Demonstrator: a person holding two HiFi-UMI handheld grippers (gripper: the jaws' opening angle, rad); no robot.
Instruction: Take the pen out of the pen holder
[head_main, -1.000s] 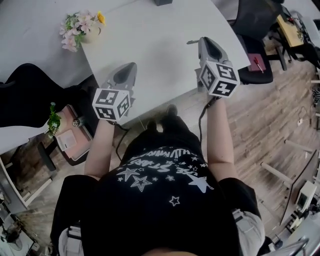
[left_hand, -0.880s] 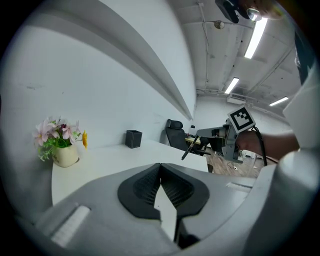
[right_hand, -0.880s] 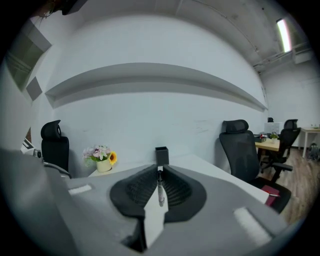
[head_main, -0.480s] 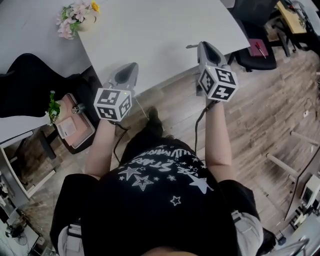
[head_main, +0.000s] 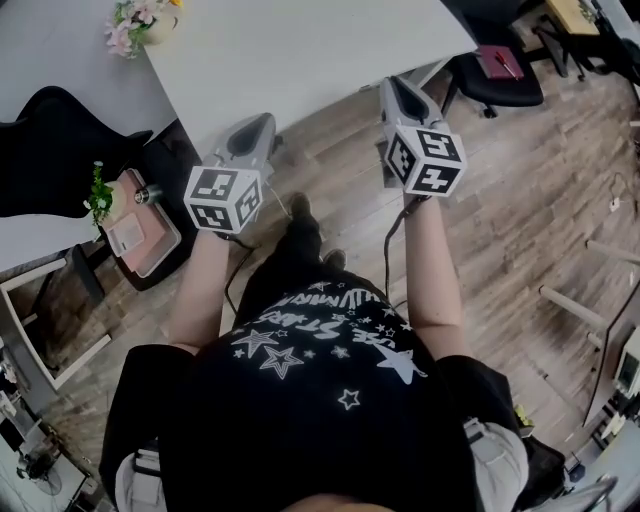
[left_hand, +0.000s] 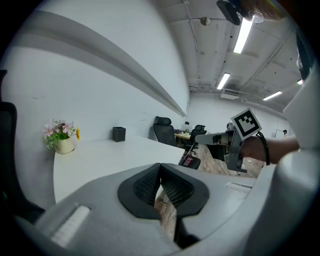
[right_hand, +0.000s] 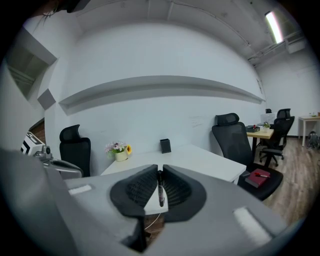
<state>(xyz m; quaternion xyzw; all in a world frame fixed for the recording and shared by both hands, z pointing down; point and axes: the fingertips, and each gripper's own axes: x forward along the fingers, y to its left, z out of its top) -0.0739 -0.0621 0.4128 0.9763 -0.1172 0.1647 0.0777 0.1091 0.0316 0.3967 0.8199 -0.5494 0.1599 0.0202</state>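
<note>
- My right gripper has its pads pressed together on the pen. The pen is a thin dark stick with a pale band, and it stands upright between them.
- My left gripper is closed as well. Its pad tips touch and nothing is caught between them.
- The pen holder is a small black box on the white table, toward the wall side. It is well apart from both grippers and from the pen I am gripping.
- The holder is small and far off in every view, so I cannot tell whether anything is inside it.
- A pot of pink flowers with one yellow bloom sits on the same table. In the right gripper view it is left of the holder.
- In the head view I hold both grippers out in front of me, side by side and level with each other. They are over the wood floor, just off the table's near edge.
- Both grippers point toward the table, tilted a little downward.
- A black chair stands by the table's right end, and a red book lies on its seat.
</note>
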